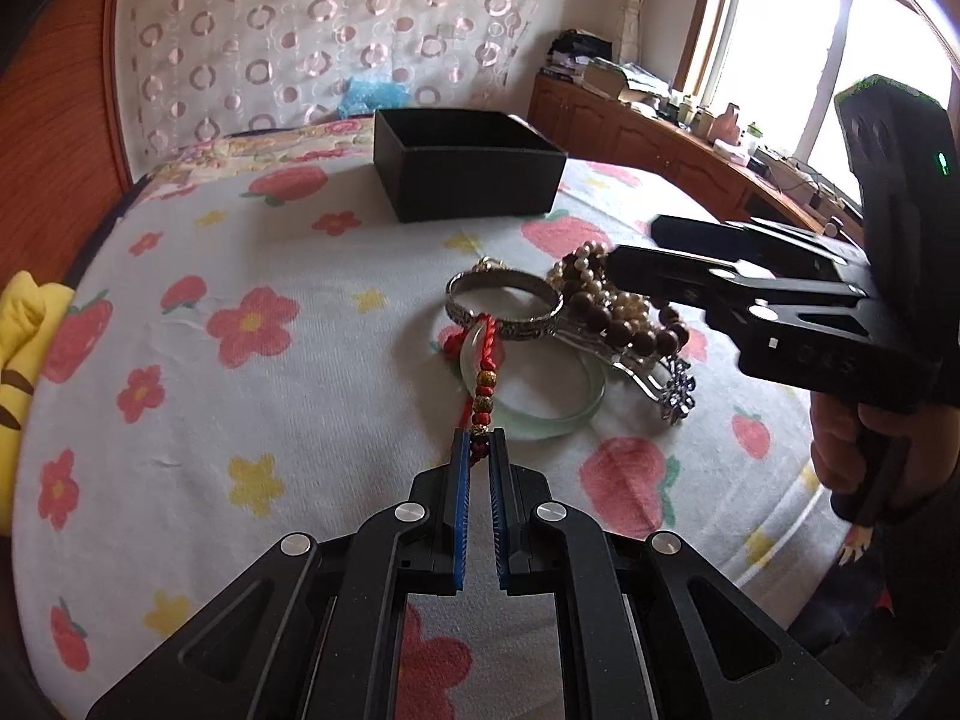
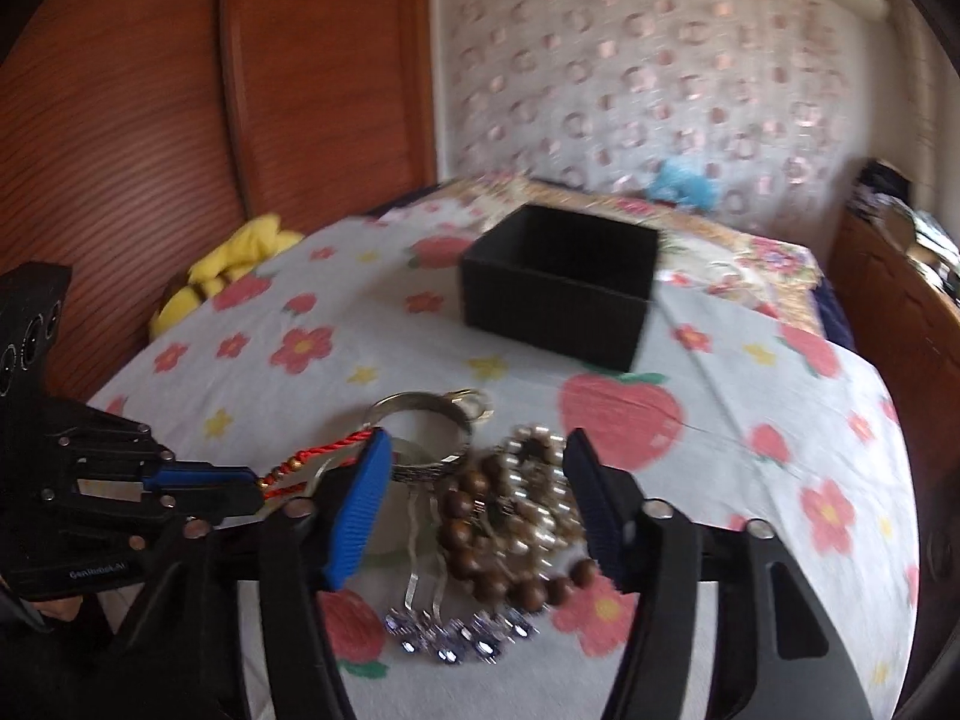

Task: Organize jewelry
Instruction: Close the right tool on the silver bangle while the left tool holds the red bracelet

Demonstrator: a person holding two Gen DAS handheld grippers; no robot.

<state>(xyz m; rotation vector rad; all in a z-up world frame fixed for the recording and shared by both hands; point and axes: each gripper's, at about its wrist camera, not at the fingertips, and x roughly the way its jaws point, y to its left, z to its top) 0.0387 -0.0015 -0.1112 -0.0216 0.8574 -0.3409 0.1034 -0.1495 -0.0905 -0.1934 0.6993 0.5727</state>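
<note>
A pile of jewelry lies on a flowered bedsheet: a silver bangle (image 1: 504, 300), a pale green jade bangle (image 1: 549, 414), a brown wooden bead bracelet (image 1: 624, 324), pearls (image 1: 630, 303) and a silver hairpin (image 1: 675, 393). My left gripper (image 1: 479, 450) is shut on the beaded end of a red cord necklace (image 1: 483, 387). My right gripper (image 2: 474, 468) is open, its jaws spread over the brown beads (image 2: 474, 531) and pearls (image 2: 537, 480). An open black box (image 1: 465, 165) stands beyond the pile; it also shows in the right wrist view (image 2: 561, 288).
A wooden headboard (image 2: 180, 120) stands at the left with a yellow plush toy (image 2: 231, 267) beside it. A patterned curtain (image 1: 324, 42) hangs behind the bed. A wooden cabinet (image 1: 660, 144) with clutter runs under the window at the right.
</note>
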